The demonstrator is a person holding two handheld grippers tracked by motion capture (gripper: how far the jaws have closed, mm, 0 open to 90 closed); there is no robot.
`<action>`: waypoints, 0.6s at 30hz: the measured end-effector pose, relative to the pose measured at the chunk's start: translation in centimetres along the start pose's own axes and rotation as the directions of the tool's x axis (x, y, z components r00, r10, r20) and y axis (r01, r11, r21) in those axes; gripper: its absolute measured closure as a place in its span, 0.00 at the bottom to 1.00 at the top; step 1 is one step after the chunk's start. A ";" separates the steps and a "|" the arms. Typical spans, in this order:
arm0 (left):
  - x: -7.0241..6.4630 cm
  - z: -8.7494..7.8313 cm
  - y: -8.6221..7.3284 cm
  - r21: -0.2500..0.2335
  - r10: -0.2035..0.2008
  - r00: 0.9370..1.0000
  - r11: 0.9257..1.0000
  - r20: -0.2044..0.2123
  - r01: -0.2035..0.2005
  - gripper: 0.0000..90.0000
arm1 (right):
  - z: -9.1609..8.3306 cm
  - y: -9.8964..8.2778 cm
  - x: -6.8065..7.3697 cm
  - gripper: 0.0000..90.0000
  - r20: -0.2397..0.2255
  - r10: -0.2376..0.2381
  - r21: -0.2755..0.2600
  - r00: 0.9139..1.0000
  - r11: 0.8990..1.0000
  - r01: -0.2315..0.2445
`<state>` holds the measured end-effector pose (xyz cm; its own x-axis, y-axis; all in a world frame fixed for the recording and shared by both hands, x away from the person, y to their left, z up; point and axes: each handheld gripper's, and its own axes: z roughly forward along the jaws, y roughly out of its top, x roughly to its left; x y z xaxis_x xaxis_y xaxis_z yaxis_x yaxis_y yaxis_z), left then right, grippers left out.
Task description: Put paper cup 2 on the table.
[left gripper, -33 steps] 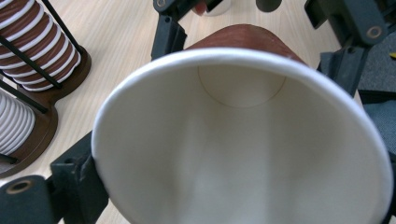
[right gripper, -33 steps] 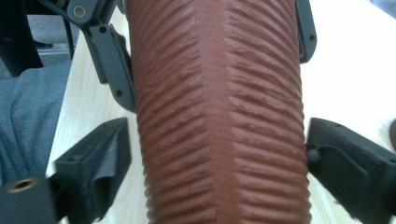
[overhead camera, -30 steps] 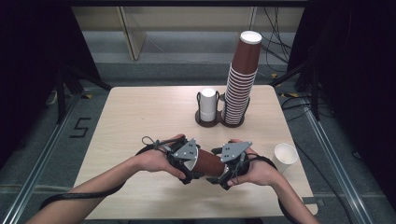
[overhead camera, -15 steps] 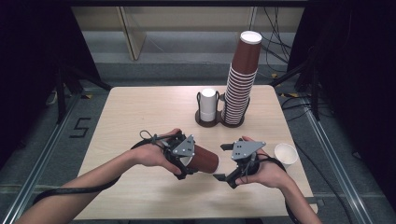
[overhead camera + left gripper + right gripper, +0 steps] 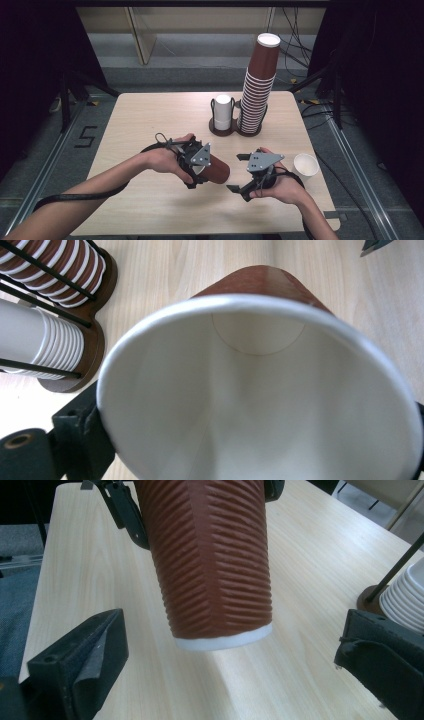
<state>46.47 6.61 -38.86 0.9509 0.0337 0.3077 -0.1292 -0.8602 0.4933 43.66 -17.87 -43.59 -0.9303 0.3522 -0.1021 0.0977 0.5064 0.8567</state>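
A brown ribbed paper cup (image 5: 216, 170) lies on its side above the table, with my left gripper (image 5: 199, 173) shut on its rim. In the left gripper view the cup's white inside (image 5: 260, 405) faces me, and a black jaw presses its lower left rim. My right gripper (image 5: 239, 192) stands open just right of the cup's base, apart from it. In the right gripper view the cup (image 5: 215, 565) hangs ahead with its white base edge down, while my right gripper (image 5: 230, 670) has both jaws spread wide to either side without touching it.
A tall stack of brown cups (image 5: 257, 85) and a short stack of white cups (image 5: 223, 112) stand in a dark double holder (image 5: 235, 131) at the table's back. A single white cup (image 5: 306, 165) stands near the right edge.
My right gripper has let go of the cup's base and drawn back to the right. The left gripper keeps the cup and has stayed almost in place.
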 end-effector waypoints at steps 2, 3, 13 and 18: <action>0.1 -0.1 0.1 0.034 0.019 1.000 0.999 0.000 -0.019 0.08 | 0.3 0.1 0.0 0.00 0.008 -0.004 -0.005 1.000 1.000 0.004; 0.2 -0.1 0.1 0.049 0.027 1.000 0.998 0.007 -0.027 0.08 | 0.4 0.2 0.0 0.00 0.012 -0.005 0.000 1.000 1.000 0.005; -0.1 0.0 0.7 0.134 0.085 0.996 0.987 0.024 -0.088 0.08 | 1.4 0.4 0.4 0.01 0.028 0.003 -0.008 1.000 1.000 -0.003; -0.2 0.2 1.0 0.145 0.104 0.994 0.984 0.027 -0.107 0.08 | 2.0 0.4 0.4 0.01 0.029 0.001 -0.011 1.000 1.000 -0.001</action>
<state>46.25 5.67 -38.58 0.9397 -0.0699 0.3349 -0.1879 -0.9236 0.3343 43.99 -15.95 -44.24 -0.9196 0.3755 -0.1155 0.0946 0.4970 0.8626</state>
